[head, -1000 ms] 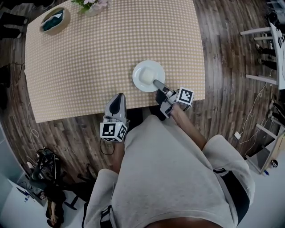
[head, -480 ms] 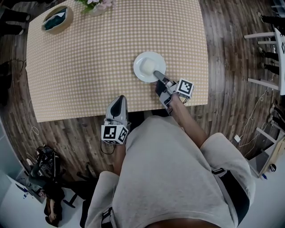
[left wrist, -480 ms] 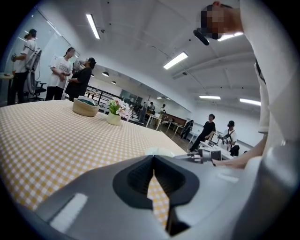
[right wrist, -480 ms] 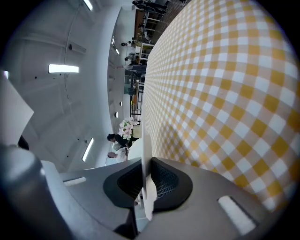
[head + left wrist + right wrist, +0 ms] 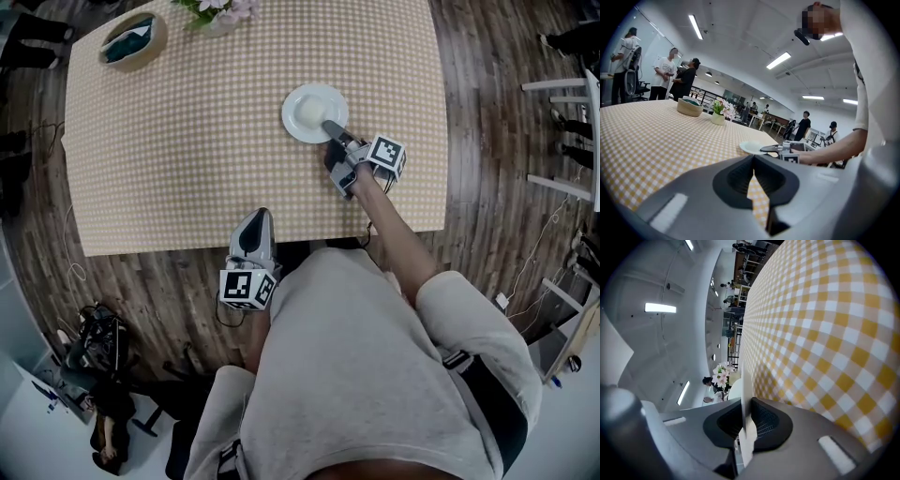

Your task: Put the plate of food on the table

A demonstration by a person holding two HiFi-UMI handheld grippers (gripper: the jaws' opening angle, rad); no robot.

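The white plate (image 5: 315, 112) with a pale mound of food is over the checked tablecloth (image 5: 187, 141), right of the middle. My right gripper (image 5: 330, 127) is shut on its near rim. In the right gripper view the rim (image 5: 746, 394) runs edge-on between the pads of the right gripper (image 5: 744, 423). The left gripper view shows the plate (image 5: 752, 147) low over the cloth; I cannot tell whether it touches. My left gripper (image 5: 255, 217) hovers at the table's front edge, shut with nothing in it, its jaws together in its own view (image 5: 753, 169).
A wicker bowl (image 5: 134, 40) and a vase of flowers (image 5: 223, 11) stand at the table's far side. White chairs (image 5: 562, 103) are on the wood floor to the right, bags (image 5: 94, 347) at the lower left. Several people (image 5: 670, 72) stand beyond the table.
My right gripper has carried the plate farther in over the table, away from the front edge. The left gripper has stayed by the front edge.
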